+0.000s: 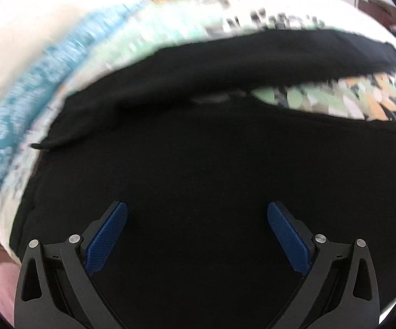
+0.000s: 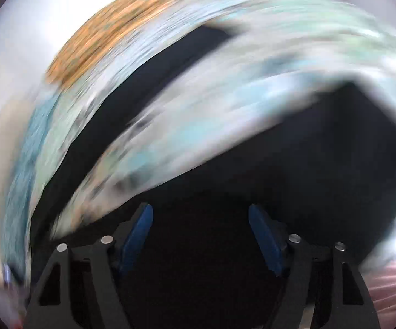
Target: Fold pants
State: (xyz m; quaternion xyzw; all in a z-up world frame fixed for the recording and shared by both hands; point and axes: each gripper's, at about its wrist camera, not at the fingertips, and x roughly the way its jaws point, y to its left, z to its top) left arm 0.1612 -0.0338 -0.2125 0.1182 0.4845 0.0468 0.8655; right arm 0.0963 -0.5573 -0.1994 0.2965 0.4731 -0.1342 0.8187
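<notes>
Black pants (image 1: 198,150) lie spread on a patterned cloth. In the left wrist view one leg (image 1: 252,57) stretches away to the right, and a second part fills the foreground. My left gripper (image 1: 197,211) is open and empty, close above the black fabric. In the right wrist view the picture is blurred by motion. The pants (image 2: 293,164) show as a dark mass with a dark strip (image 2: 143,87) running up to the left. My right gripper (image 2: 200,213) is open and empty over the dark fabric.
The patterned cloth (image 1: 348,98) has green, orange and white shapes, with a blue fringe (image 1: 33,82) at the left. It shows as pale blue-green streaks in the right wrist view (image 2: 225,68). Pink fabric (image 2: 389,293) sits at the lower right.
</notes>
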